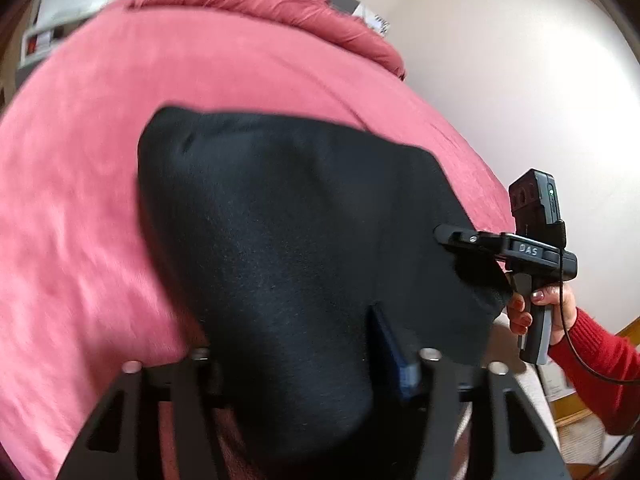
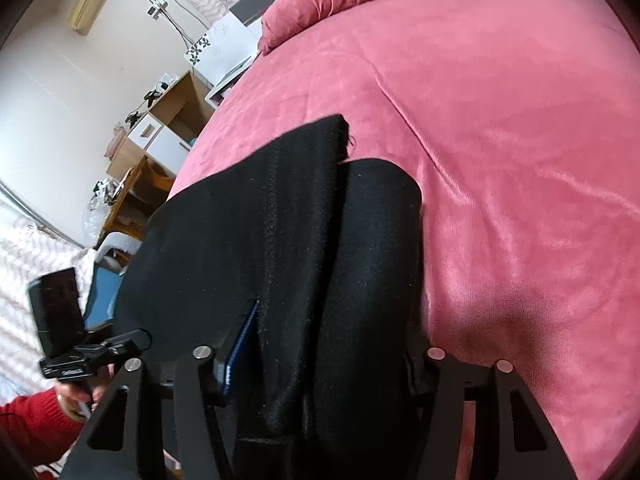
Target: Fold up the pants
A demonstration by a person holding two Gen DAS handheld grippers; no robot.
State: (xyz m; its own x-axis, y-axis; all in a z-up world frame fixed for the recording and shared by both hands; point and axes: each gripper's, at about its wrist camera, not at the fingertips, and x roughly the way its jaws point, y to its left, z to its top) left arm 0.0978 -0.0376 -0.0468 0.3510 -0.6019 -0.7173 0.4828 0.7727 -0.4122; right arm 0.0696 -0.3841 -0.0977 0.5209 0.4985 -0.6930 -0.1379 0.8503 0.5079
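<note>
Bed (image 1: pixel 80 200), pink cover, carries everything. Black pants (image 1: pixel 280 220) lie partly folded near its near edge, far end flat on the cover, near end lifted. I read the left tongs (image 1: pixel 304 360) as clenched on the near hem, fabric bunched between the fingers; right tongs (image 2: pixel 320 360) likewise grasping the cloth. Risk, my judgement: thick layered fabric could slip from one grip, so the fold lands skewed or the layers separate.
</note>
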